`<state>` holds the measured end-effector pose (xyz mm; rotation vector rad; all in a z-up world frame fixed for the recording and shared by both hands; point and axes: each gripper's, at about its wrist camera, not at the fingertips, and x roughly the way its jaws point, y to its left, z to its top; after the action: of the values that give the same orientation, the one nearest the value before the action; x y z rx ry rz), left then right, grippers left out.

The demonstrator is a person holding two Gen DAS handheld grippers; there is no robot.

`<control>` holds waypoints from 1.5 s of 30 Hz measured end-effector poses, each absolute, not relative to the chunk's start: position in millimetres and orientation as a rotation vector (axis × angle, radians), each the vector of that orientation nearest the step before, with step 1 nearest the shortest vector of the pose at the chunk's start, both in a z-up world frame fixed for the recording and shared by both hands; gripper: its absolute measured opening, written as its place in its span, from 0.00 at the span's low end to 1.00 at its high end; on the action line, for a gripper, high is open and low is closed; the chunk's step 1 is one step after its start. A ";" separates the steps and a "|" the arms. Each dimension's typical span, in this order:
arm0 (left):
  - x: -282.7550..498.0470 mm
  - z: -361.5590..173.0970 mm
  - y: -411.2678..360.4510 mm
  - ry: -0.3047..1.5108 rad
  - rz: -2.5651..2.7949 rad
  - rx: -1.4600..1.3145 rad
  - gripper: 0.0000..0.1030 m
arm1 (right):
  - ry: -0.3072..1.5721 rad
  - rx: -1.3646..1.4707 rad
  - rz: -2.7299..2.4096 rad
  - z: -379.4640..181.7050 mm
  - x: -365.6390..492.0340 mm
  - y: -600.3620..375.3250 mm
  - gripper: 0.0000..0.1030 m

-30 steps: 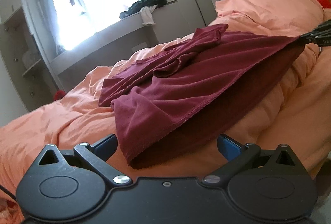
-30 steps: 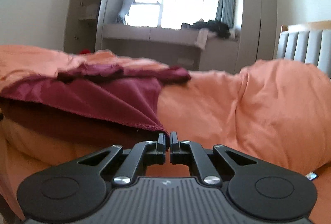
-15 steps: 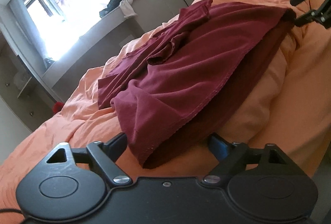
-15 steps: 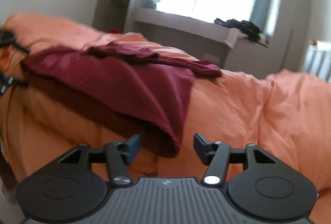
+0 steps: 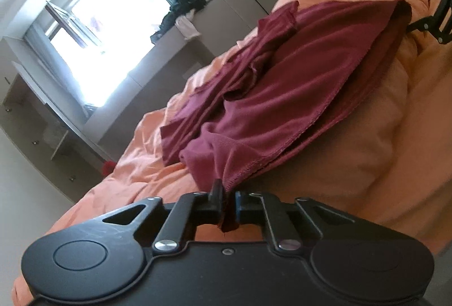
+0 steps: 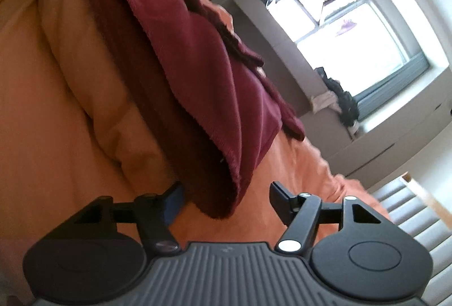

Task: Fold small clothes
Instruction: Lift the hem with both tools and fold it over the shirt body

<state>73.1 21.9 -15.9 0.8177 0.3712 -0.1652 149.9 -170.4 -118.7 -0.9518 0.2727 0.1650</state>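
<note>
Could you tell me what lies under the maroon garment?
The maroon garment rests on an orange duvet, which shows on every side of it. Anything directly beneath the cloth is covered, so I cannot tell.

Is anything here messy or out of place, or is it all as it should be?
The maroon garment lies rumpled on the orange duvet, its far side bunched in folds. Dark clothes are heaped on the window ledge. Otherwise nothing is torn or spilled.

Maroon garment's (image 6: 197, 74) corner between right gripper's (image 6: 226, 197) spread fingers (image 6: 279, 200), on orange duvet (image 6: 56, 108).
</note>
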 end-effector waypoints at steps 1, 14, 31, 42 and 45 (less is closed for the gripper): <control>71.1 -14.7 21.5 0.355 -0.149 0.822 0.06 | 0.256 -0.966 0.167 -118.8 147.4 -169.5 0.58; 3.2 48.2 30.3 0.092 -0.014 0.649 0.04 | -0.013 -0.844 0.092 -61.4 80.9 -186.6 0.05; -101.4 151.1 37.2 0.018 -0.064 0.441 0.04 | -0.206 -0.674 0.007 22.4 -45.2 -208.0 0.06; 48.0 186.1 12.7 0.009 0.038 0.454 0.04 | -0.230 -0.616 -0.091 57.9 93.1 -211.9 0.06; 99.8 185.2 9.5 0.039 0.066 0.441 0.04 | -0.207 -0.640 -0.108 57.9 148.1 -207.9 0.06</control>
<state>99.8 9.5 185.2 0.4407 0.0389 0.0664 148.1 -207.9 57.9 -0.6402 -0.2068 -0.1078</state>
